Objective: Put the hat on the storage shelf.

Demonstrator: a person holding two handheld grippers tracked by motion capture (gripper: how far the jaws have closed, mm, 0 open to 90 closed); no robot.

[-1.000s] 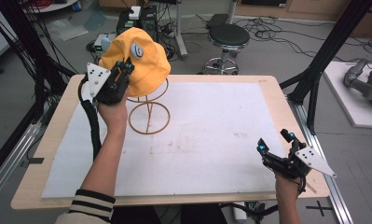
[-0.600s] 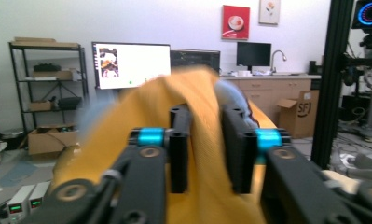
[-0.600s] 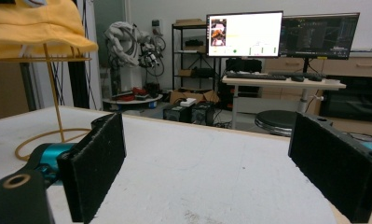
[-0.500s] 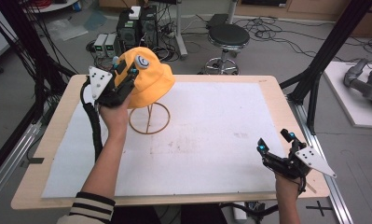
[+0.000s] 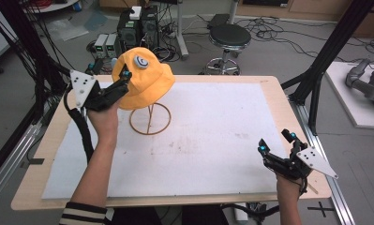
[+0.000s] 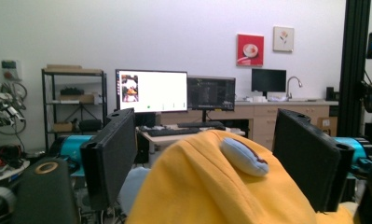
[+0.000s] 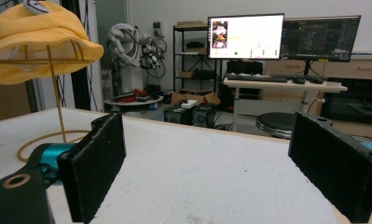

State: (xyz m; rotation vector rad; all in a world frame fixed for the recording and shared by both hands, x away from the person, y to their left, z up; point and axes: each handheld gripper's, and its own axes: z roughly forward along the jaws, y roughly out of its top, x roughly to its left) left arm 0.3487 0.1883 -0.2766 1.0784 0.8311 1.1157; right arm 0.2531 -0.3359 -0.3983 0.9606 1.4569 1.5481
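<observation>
A yellow hat (image 5: 142, 79) sits on its wire stand (image 5: 149, 119), upper left. The left gripper (image 5: 121, 82) spreads wide beside the hat. At lower right, the right gripper (image 5: 276, 144) hangs open above the counter (image 5: 213, 136).

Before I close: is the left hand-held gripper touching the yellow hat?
Cannot tell. In the left gripper view the open left hand-held gripper straddles the yellow hat, but no pad contact shows plainly.

Yellow hat (image 5: 145, 82) sits on a wire stand (image 5: 150, 119) at the table's (image 5: 269, 84) far left, over a white mat (image 5: 213, 140). Left gripper (image 5: 124, 77) is up at the hat's near-left brim — jaws look to be at the fabric, but contact's hard to tell. Right gripper (image 5: 276, 143) rests low at the near-right corner w/ jaws apart, well away from the hat.
</observation>
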